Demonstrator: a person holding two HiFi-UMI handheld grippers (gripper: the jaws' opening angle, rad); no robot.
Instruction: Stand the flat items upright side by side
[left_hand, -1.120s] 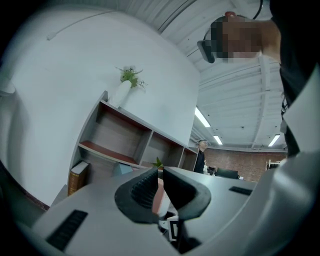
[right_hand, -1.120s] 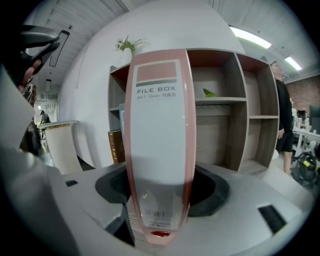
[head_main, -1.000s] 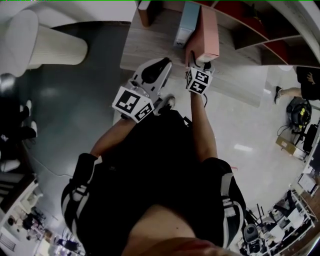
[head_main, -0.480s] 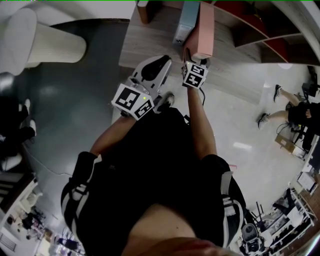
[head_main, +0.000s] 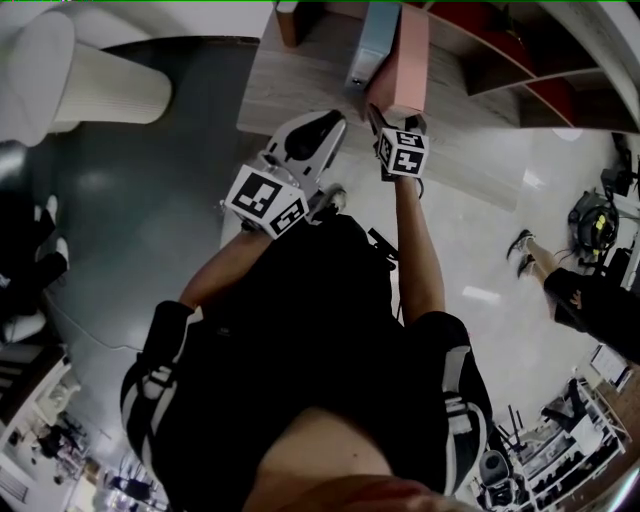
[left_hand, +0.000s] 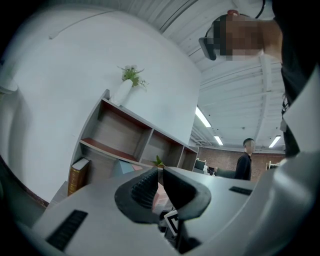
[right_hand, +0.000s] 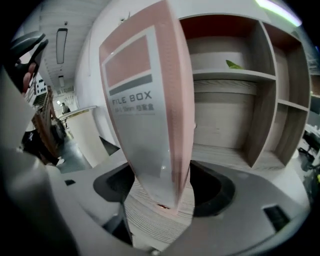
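Up top in the head view, a wide pale wooden surface (head_main: 300, 90), with a wooden shelf unit with open boxes (right_hand: 240, 75) at its back. On that surface, standing tall on its end, a flat pink file box with a grey and white label (head_main: 410, 60). Just beside it on the left, also standing up, a flat pale blue file box (head_main: 375, 40); too close together to tell if touching or not. Further left, near the back edge, a small brown book (head_main: 288, 25), upright too as far as can be seen. Around the bottom end of the pink box, the right gripper (right_hand: 161, 192), jaws opening, with a small gap on each side and no squeeze on the box. Off to the left, clear of the boxes, the left gripper (left_hand: 159, 187), jaws closed, nothing between them, pointing up at the wall. Looks close to finished: two boxes up and side by side. Left to do, at a guess: pull the right gripper away without knocking the pink box over. No other flat thing lying down in any view.
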